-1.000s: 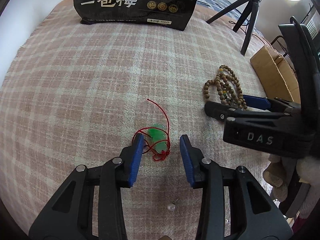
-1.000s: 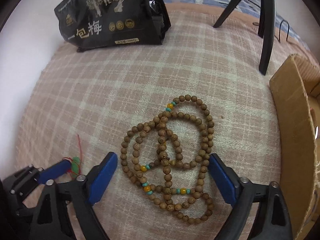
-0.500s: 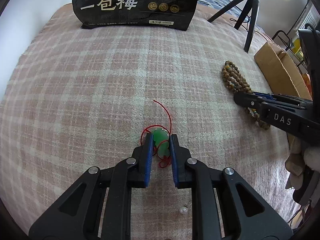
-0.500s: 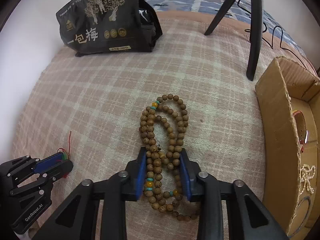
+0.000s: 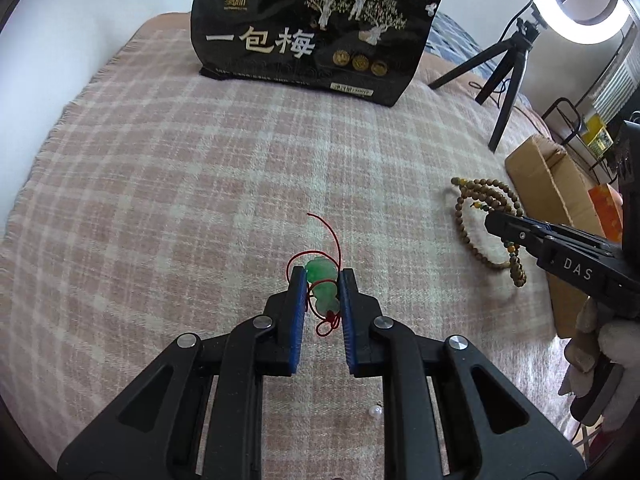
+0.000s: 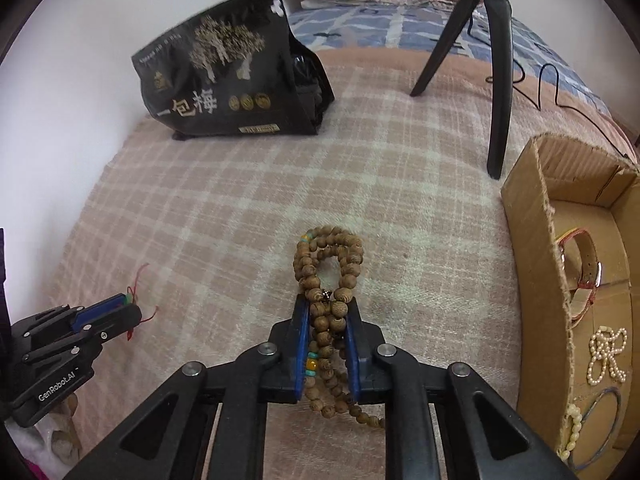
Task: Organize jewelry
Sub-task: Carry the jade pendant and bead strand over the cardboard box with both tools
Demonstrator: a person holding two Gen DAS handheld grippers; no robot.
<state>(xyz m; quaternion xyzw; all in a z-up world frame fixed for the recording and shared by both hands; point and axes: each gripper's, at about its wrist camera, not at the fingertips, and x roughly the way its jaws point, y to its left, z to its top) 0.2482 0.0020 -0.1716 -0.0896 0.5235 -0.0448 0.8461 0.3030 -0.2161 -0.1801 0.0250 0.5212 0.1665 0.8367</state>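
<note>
Left wrist view is showing the left hand-held gripper [image 5: 323,288] narrowed onto a green pendant [image 5: 325,289] strung on thin red cord [image 5: 335,240], the blue pads pressing its two sides just above a pink plaid blanket [image 5: 200,184] covering a bed. At about three o'clock from it, the right hand-held gripper [image 5: 516,224] is gripping a long wooden bead necklace [image 5: 476,216], whose loops are trailing toward ten o'clock. A black snack bag [image 5: 312,28] is standing at twelve o'clock, and a small loose pearl [image 5: 376,411] is lying on the blanket at five o'clock.

Right wrist view is showing the jaws of that gripper [image 6: 327,320] closing on the bunched bead strands [image 6: 329,268], with several strands already pinched between the pads and more beads hanging below. An open cardboard box [image 6: 532,264] is sitting at three o'clock, holding a strap watch [image 6: 584,276] and a pearl bow [image 6: 608,354]; it is probably the destination.

The pendant is looking small, hard, smooth and likely brittle, so holding its flat sides is suiting it better than the slack cord. The beads are looking light but floppy and prone to slithering, so taking several strands together near the middle is seeming wisest. Whether the necklace is fully clear of the blanket is hard to tell.
</note>
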